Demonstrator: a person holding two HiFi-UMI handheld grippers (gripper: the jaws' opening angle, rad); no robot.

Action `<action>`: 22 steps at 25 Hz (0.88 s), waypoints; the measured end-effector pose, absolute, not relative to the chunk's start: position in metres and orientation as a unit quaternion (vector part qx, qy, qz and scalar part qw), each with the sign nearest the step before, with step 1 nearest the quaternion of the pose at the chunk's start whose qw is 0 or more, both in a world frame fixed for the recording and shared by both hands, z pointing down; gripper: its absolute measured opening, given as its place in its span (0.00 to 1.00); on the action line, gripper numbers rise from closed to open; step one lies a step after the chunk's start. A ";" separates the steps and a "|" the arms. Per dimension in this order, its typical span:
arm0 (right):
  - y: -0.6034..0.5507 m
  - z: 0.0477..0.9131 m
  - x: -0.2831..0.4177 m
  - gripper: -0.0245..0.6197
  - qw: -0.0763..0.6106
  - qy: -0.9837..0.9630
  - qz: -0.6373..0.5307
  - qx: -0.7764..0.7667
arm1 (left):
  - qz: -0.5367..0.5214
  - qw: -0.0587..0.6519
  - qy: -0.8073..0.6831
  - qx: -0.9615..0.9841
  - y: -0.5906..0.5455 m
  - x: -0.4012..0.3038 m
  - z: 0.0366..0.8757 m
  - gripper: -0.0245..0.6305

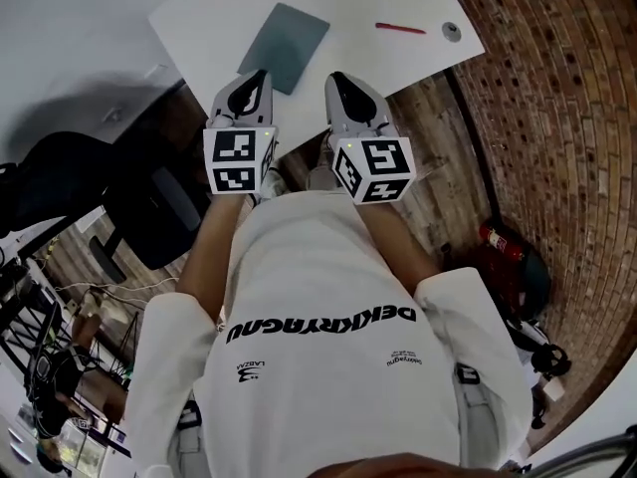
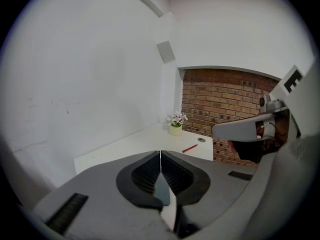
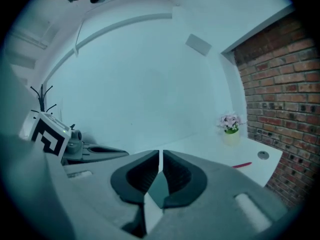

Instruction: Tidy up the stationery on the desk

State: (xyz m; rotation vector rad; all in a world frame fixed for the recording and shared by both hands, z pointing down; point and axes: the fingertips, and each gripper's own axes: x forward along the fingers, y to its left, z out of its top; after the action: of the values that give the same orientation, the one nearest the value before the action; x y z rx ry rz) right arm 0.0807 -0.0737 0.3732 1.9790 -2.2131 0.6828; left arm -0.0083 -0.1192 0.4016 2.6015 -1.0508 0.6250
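A white desk lies ahead of me in the head view. On it rest a grey-green notebook and, further right, a red pen beside a small round grey disc. My left gripper and right gripper hover side by side at the desk's near edge, both shut with nothing between the jaws. The left gripper view shows the red pen far off on the desk; the right gripper view shows the red pen too.
A small pot of pale flowers stands at the desk's far corner by a brick wall. A black office chair sits to my left, below the desk. A red object lies on the floor at right.
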 end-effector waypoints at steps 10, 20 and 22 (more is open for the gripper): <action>-0.125 0.459 0.091 0.15 0.089 -0.718 0.301 0.621 | 0.278 0.177 -0.360 0.873 -0.188 0.003 0.470 0.17; -0.158 0.539 0.093 0.18 0.117 -0.679 0.373 0.621 | 0.334 0.210 -0.340 0.854 -0.242 0.005 0.538 0.20; -0.163 0.555 0.092 0.18 0.117 -0.666 0.392 0.624 | 0.342 0.216 -0.337 0.850 -0.251 0.004 0.550 0.20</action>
State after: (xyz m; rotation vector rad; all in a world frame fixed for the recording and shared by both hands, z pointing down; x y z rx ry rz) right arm 0.0919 -0.1633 0.5547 1.8267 -1.9498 1.1467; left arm 0.0042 -0.2506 0.5501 2.3561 -0.9342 0.9474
